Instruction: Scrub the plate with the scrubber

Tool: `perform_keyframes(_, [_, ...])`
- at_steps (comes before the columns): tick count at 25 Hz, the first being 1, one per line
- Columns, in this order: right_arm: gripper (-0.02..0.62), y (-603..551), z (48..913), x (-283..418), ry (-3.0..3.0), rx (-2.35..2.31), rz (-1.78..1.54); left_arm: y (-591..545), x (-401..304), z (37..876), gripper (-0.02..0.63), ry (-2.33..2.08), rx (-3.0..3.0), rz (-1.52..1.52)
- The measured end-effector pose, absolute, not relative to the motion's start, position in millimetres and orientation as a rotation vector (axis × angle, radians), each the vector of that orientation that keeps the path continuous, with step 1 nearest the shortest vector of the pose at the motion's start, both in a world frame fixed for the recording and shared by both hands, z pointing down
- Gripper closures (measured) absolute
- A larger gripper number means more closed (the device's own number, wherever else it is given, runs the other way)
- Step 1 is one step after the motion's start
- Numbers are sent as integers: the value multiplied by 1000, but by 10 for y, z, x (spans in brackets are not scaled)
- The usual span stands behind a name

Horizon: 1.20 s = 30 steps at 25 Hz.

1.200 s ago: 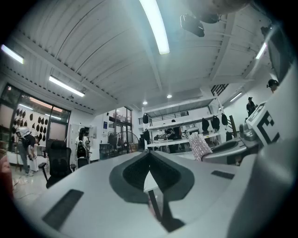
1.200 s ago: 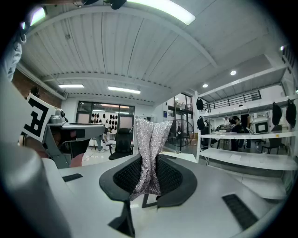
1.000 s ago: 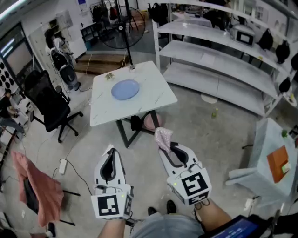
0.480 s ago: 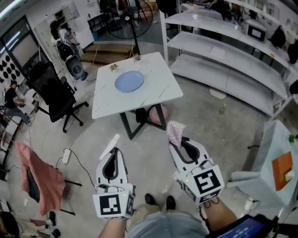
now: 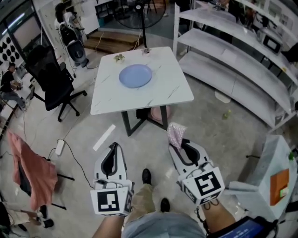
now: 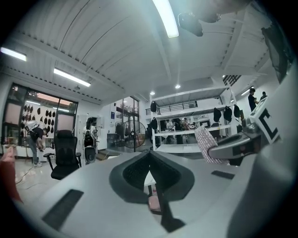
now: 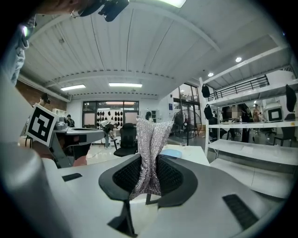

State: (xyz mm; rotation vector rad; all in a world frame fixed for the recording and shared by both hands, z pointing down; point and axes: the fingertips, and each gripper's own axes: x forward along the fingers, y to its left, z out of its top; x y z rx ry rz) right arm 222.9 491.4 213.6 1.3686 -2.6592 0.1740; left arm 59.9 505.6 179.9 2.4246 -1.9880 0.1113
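Observation:
A pale blue plate (image 5: 135, 75) lies on the white marble-topped table (image 5: 172, 90) ahead of me, still some way off. A silvery mesh scrubber (image 5: 175, 135) sticks up from my right gripper (image 5: 179, 143), which is shut on it; the right gripper view shows the scrubber (image 7: 150, 153) pinched between the dark pads, with the plate (image 7: 170, 153) just behind it. My left gripper (image 5: 112, 151) is held beside it over the floor, shut with nothing in it. The left gripper view shows its jaws (image 6: 150, 163) meeting.
A black office chair (image 5: 55, 83) stands left of the table. White shelving (image 5: 242, 69) runs along the right. A pink cloth (image 5: 35, 172) hangs on a stand at lower left. A white strip (image 5: 104, 137) and cables lie on the floor. A standing fan (image 5: 139, 11) is behind the table.
The table and plate have come nearer and shifted right in the head view as I walk toward them. Both grippers keep their hold and spacing.

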Motion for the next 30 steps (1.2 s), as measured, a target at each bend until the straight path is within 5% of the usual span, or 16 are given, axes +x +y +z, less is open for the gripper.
perform_keyframes(13, [485,2967,2051,1361,-2616,1408,156,3062,-312,1759,600,-1937,2444,101])
perform_keyframes(30, [486,1635,2003,1489,-2571,1523,149,1700,-225,2173,600,-1791,2464,153])
